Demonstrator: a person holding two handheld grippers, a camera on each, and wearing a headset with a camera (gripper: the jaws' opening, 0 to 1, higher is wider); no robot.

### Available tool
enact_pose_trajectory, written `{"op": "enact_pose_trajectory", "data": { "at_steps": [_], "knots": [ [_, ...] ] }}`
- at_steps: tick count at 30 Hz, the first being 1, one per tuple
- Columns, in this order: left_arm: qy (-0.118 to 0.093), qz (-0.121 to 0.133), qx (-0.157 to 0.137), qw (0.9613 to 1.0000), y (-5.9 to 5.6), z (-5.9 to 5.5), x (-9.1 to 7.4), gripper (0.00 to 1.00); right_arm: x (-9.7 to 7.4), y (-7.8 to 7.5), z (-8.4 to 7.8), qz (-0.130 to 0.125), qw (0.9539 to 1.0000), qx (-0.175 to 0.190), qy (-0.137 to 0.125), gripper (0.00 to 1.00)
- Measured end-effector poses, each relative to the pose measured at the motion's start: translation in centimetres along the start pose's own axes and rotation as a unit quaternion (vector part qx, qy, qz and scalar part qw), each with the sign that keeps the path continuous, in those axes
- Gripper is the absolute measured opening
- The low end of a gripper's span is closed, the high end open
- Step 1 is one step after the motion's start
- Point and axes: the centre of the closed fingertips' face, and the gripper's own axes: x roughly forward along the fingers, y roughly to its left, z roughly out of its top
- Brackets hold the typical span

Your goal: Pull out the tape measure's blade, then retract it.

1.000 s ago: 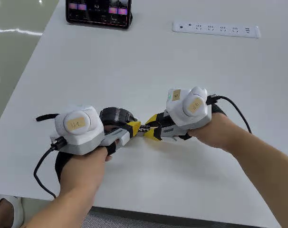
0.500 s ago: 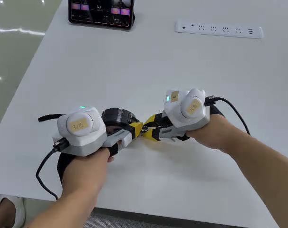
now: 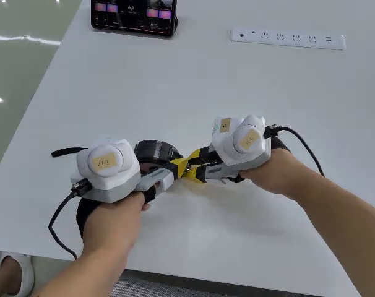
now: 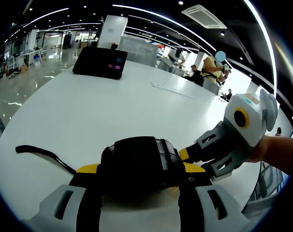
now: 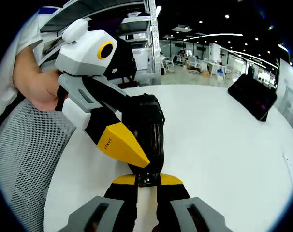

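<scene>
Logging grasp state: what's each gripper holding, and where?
Left gripper clamps the tape measure case by its sides; right gripper pinches the blade's tip.

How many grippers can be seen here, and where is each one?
2. The left gripper is clamped around the black tape measure on the white table. The right gripper meets it from the opposite side, pinching the blade tip.

My left tool and right tool are smooth matt plastic, white and grey, with yellow tips. The tape measure case looks like matt black, ribbed, rubbery plastic. The blade tip glints like metal. The white surface is smooth and faintly glossy.
</scene>
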Motion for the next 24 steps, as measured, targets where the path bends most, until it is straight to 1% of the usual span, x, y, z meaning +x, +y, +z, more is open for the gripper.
{"op": "enact_pose_trajectory", "data": {
  "at_steps": [18, 22, 23, 24],
  "knots": [
    [-0.003, 0.004, -0.001, 1.0000, -0.06, 0.06, 0.02, 0.61, 0.02, -0.02, -0.06, -0.004, 1.0000, 0.004, -0.002, 0.12],
    [-0.007, 0.003, 0.001, 1.0000, -0.10, 0.11, -0.02, 0.62, 0.02, 0.00, -0.14, -0.007, 0.9999, 0.014, -0.001, 0.14],
    [-0.009, 0.001, -0.001, 1.0000, -0.11, 0.11, -0.05, 0.62, -0.07, -0.15, -0.37, -0.011, 0.9998, 0.017, 0.003, 0.14],
    [-0.010, 0.001, 0.000, 1.0000, -0.11, 0.11, -0.06, 0.62, -0.07, -0.19, -0.30, -0.012, 0.9998, 0.019, -0.001, 0.16]
  ]
}}
